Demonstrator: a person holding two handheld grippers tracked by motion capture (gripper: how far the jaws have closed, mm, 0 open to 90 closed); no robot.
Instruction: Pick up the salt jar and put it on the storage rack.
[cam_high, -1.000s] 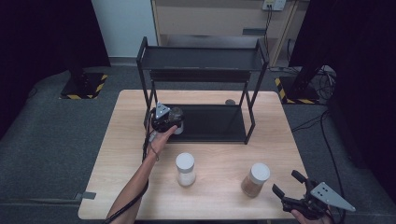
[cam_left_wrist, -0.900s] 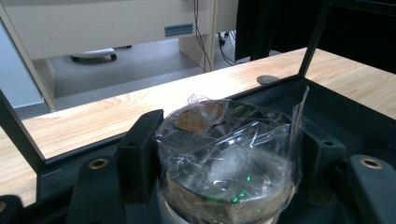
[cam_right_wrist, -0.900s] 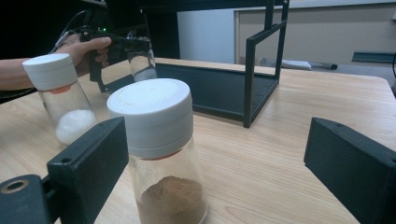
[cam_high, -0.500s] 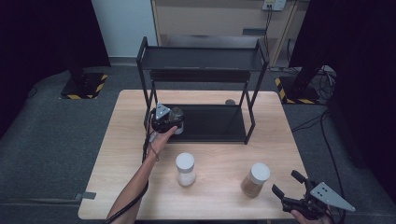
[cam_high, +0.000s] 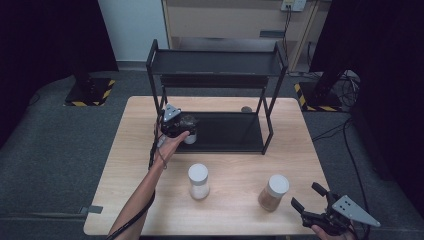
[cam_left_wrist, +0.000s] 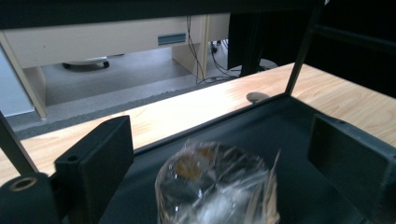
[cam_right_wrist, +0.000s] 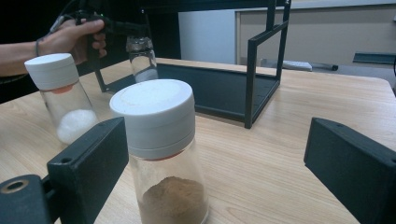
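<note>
Rack (cam_high: 270, 117): black, two shelves, stands at the far middle of the surface (cam_high: 235, 210). Its front right post rises between the lower shelf and the open right part of the surface.
Disc (cam_high: 246, 109): small, grey, lies on the surface just behind the rack.
Left gripper (cam_high: 186, 131): at the left end of the rack's lower shelf, hand (cam_high: 171, 145) behind it. Its jaws have just been opening and now stand wide, clear of the jar on both sides.
Jar (cam_left_wrist: 217, 184): clear, with a shiny clear top, stands upright on the lower shelf between the left jaws, untouched by either pad. Contents: pale material at the bottom, seen in the right gripper view.
White jar (cam_high: 198, 181): on the surface in front of the rack, left of centre, white cap. Contents: white powder, low fill.
Brown jar (cam_high: 273, 192): on the surface to the right of the white jar, well apart from it, white cap. Contents: brown powder, low fill.
Right gripper (cam_high: 311, 198): at the near right corner of the surface, just beside the brown jar. Jaws wide; in the right gripper view the brown jar stands ahead between them, touching neither.
</note>
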